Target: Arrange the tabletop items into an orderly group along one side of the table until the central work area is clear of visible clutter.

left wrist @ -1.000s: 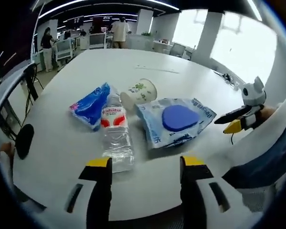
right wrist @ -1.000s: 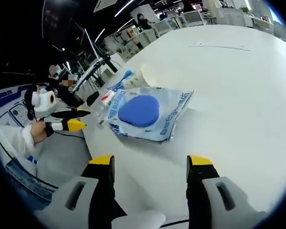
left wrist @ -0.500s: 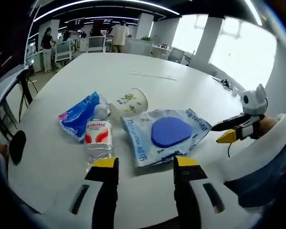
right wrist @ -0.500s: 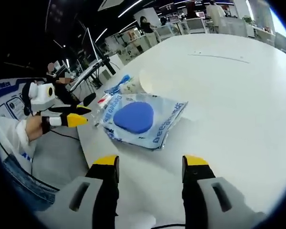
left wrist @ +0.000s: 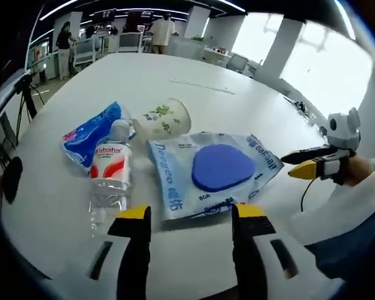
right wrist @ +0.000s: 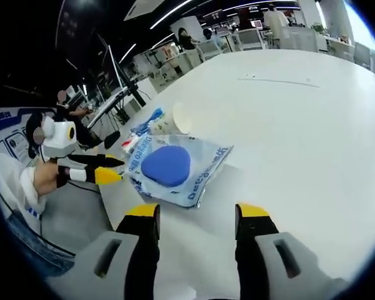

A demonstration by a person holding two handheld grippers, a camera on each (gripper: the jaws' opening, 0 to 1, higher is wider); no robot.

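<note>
Both my hand-held grippers hang apart, empty; nudging the pouch (left wrist: pixel 215 172) carelessly could roll the bottle (left wrist: pixel 109 178) off the surface (left wrist: pixel 194 75).

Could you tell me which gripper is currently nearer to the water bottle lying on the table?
The left gripper: the water bottle lies just ahead of its left jaw. The right gripper hovers off the table edge, beyond the clear bag with the blue disc.
</note>
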